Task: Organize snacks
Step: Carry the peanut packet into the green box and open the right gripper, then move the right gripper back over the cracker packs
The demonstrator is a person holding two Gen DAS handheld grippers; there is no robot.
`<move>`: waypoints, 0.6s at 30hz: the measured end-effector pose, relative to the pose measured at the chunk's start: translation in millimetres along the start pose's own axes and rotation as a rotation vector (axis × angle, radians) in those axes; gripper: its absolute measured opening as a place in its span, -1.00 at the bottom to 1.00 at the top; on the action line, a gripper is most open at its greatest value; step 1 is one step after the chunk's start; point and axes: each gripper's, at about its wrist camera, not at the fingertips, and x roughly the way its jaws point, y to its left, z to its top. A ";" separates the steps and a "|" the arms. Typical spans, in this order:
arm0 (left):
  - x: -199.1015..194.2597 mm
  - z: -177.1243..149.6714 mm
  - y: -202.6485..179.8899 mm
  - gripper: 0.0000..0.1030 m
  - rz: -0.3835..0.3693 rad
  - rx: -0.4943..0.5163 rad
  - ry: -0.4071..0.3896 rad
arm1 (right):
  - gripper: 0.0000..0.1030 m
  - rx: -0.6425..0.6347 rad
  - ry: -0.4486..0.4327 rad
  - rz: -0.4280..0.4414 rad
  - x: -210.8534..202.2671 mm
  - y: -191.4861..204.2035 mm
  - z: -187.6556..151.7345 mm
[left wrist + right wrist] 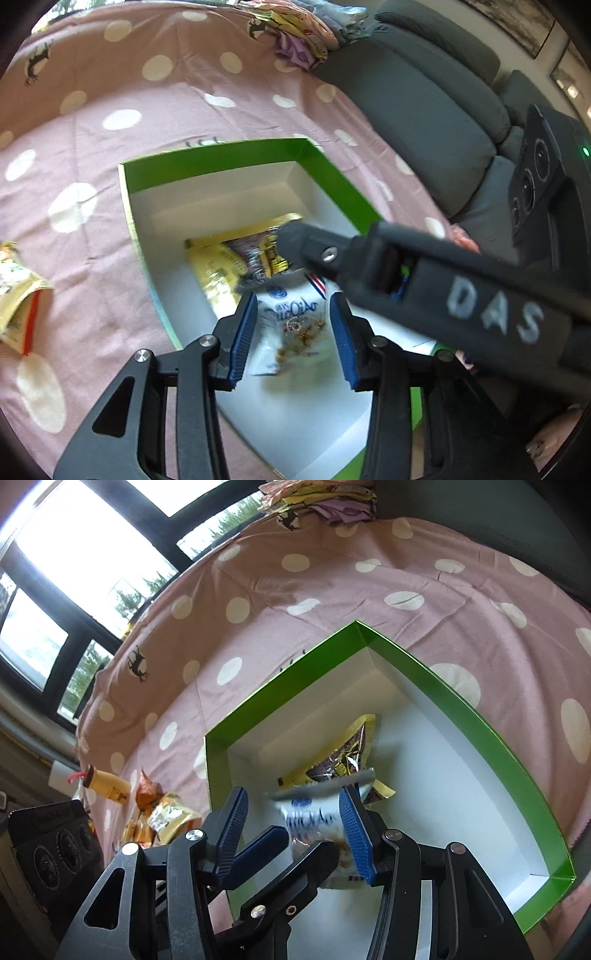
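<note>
Both hand-held grippers, left (291,332) and right (295,823), spread open, angled downward, close together.

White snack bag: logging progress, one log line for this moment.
white snack bag over green box | left claw straddling it, grip unclear | right claw open

White snack bag (317,819) motion-blurred, print unreadable, yellow packet (236,262) partly hidden behind right hand-held gripper (295,240)

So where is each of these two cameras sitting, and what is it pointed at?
Left wrist: on the left gripper, looking down into the green box at a white snack packet; the right gripper crosses in.
Right wrist: on the right gripper, over the same box; the left gripper's finger shows.
Shared: box, white packet, yellow snack packet.
</note>
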 end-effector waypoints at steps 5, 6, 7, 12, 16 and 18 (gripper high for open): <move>-41.0 -8.9 24.2 0.23 0.032 -0.062 -0.094 | 0.04 0.040 -0.041 -0.094 -5.8 -4.1 0.3; -50.7 -11.6 30.2 0.39 0.049 -0.075 -0.110 | 0.04 0.045 -0.057 -0.100 -8.5 -3.2 -0.1; -60.5 -14.2 36.9 0.45 0.072 -0.090 -0.129 | 0.07 0.046 -0.073 -0.109 -11.3 -1.3 -0.7; -123.4 -33.9 69.5 0.61 0.088 -0.189 -0.273 | 0.42 0.019 -0.167 -0.112 -26.7 18.8 -4.2; -166.0 -55.6 100.1 0.86 0.262 -0.215 -0.371 | 0.62 -0.054 -0.189 -0.073 -31.9 47.8 -10.0; -179.3 -69.9 120.3 0.88 0.350 -0.263 -0.407 | 0.63 -0.099 -0.195 -0.059 -32.4 65.0 -15.1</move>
